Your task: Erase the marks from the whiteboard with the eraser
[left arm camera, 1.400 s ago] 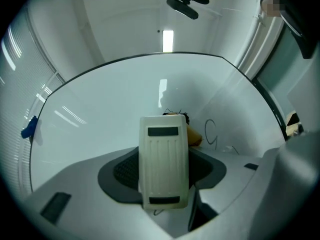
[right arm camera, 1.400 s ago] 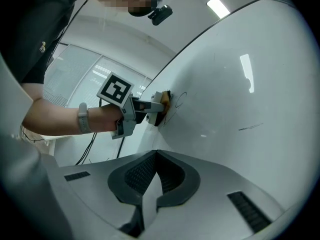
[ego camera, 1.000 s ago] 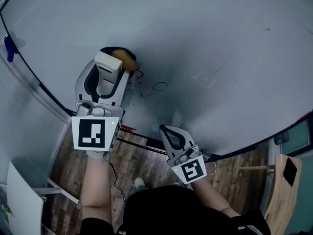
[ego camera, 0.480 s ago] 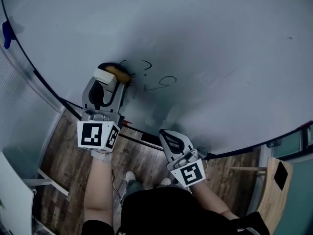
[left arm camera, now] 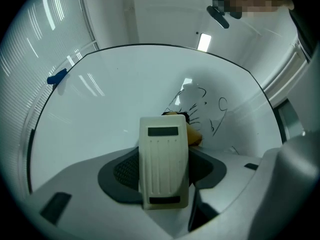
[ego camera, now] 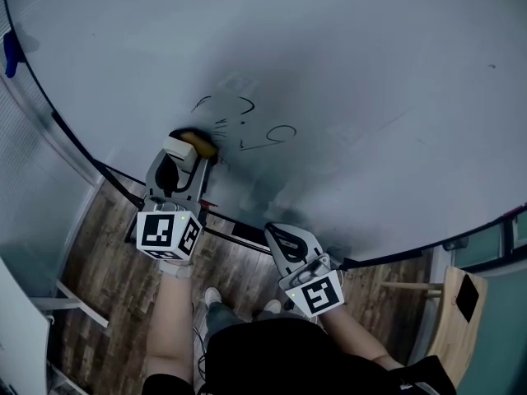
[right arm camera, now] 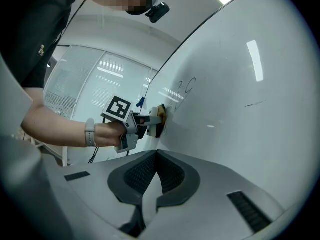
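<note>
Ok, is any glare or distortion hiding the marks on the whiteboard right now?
Head view: even light, marks legible, whiteboard edge bowed by the wide lens. Left gripper view: a bright reflection sits right by the marks, and the eraser fills the foreground. Right gripper view: glare streak clear of the marks, which look tiny.

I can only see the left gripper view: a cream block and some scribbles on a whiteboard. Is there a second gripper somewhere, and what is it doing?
Observer: Yes. In the head view the right gripper hangs low, near the bottom edge of the whiteboard, away from the marks.
Visitor: Is it holding anything?
Observer: No. The right gripper view shows its jaws together with nothing between them.
Visitor: And the cream block?
Observer: That's the eraser, clamped in the left gripper. From the side, it looks pressed against the whiteboard.
</note>
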`<state>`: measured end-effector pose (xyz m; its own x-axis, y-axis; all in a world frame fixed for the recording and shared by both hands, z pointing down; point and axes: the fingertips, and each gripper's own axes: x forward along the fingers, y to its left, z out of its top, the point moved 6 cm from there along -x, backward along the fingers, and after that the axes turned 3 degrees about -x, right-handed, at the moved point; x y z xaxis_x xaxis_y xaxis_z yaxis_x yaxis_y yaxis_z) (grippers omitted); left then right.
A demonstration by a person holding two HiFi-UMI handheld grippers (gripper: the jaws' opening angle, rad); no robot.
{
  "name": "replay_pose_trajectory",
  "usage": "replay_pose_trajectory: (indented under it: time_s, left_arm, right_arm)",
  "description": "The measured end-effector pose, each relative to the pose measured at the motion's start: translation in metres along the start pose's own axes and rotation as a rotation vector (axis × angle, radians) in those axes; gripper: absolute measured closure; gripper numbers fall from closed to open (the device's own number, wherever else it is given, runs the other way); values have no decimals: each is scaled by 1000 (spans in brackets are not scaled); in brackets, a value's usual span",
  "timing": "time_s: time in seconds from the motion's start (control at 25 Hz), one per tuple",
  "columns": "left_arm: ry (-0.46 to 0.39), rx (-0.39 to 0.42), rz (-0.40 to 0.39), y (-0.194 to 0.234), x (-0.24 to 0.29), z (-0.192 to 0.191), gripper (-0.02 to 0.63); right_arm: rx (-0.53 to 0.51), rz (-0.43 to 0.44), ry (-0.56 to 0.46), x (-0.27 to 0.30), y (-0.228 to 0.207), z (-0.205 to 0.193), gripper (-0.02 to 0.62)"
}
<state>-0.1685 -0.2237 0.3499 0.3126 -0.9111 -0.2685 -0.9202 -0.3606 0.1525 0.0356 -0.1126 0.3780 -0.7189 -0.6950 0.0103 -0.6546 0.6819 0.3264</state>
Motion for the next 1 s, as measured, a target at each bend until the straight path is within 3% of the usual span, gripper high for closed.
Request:
replay_pose_trajectory:
  time_s: [0.16,0.48,0.72,1.0]
  left_arm:
    - [-30,3,17,3,6,24,341]
    - [-121,98,18,-1,29,108,341]
    - [-140,39,37,-14,30,112,345]
    - [-170,102,7,-65,34,116,350]
  right_arm:
    - [-3,-6,-4,-3,-3,2,569]
    - [-16,-33,-43,-11,-7,18,569]
    - [-15,-57,-72,-22,-12,26,569]
    - [-12,-81,-80,-43,-19,26,569]
